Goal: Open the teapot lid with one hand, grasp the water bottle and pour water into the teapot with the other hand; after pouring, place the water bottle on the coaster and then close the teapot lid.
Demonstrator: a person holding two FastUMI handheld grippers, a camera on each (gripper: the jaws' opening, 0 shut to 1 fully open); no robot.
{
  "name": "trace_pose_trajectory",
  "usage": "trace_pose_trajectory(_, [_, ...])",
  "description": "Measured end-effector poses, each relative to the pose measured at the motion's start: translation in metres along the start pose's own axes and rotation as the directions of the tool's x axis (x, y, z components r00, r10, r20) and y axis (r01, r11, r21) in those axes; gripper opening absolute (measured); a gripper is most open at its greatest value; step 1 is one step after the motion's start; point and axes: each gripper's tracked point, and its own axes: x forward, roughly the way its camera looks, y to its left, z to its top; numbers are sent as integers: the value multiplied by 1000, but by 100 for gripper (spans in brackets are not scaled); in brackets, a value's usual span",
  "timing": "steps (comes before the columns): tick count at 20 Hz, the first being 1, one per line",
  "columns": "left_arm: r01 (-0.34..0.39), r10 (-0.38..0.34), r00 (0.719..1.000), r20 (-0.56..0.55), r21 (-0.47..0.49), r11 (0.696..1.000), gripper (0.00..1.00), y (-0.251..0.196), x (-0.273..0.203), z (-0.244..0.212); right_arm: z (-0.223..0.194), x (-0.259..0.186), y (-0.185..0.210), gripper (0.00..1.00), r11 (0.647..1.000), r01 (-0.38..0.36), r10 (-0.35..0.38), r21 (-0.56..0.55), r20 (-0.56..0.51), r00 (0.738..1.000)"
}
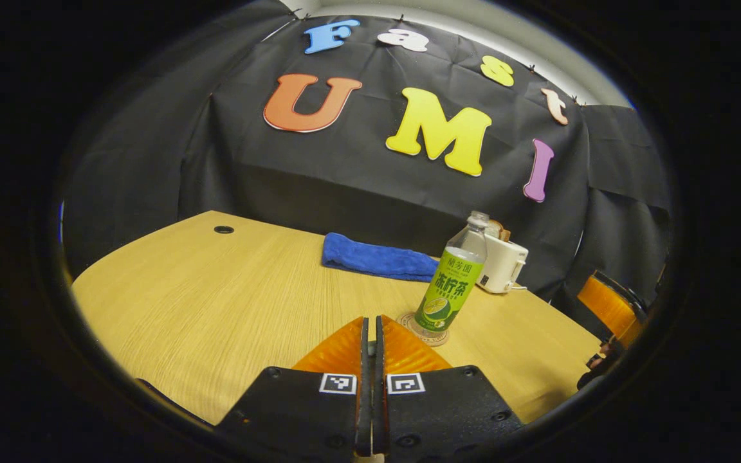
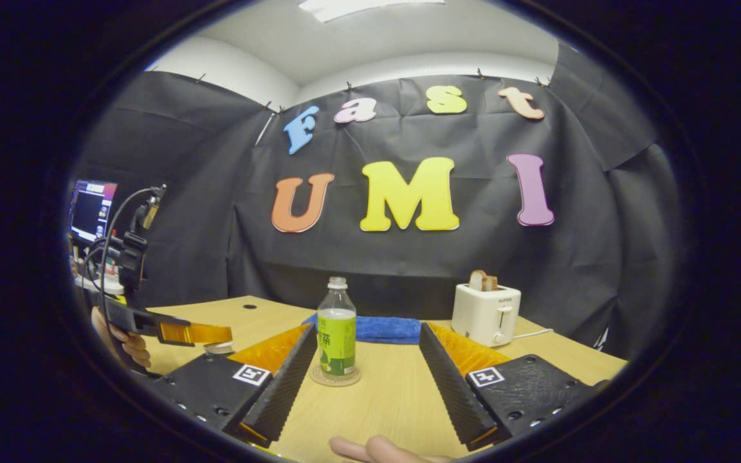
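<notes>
Right gripper view: left gripper (image 2: 219, 334) at far left, its jaws pressed together on nothing; bottle (image 2: 336, 335) upright on the coaster (image 2: 335, 377), centred between the right gripper's (image 2: 368, 360) wide-spread fingers; toaster (image 2: 486, 313) at right.

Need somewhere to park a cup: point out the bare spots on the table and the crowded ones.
Bare wood runs wide from the cable hole to the blue towel, and down toward the left gripper. Crowded: water bottle on its coaster, toaster just behind.
</notes>
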Motion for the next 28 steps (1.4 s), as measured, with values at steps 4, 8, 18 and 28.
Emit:
trace_pose_trajectory(4, [-26, 26, 1000, 3, 56, 998, 3, -2, 5, -6, -6, -16, -7, 96, 999, -9, 10, 32, -10, 1000])
trace_pose_trajectory(8, [-89, 89, 996, 7, 203, 975, 4, -4, 8, -14, 5, -28, -14, 98, 1000, 1, -1, 7, 6, 1000])
trace_pose_trajectory(18, [-196, 212, 977, 1, 383, 903, 9, -7, 8, -15, 28, -40, -24, 95, 1000, 11, -10, -26, 40, 999])
trace_pose_trajectory(28, [-117, 86, 992, 97, 369, 922, 84, -69, -59, 52, 49, -67, -39, 95, 996, 89, -89, 14, -40, 995])
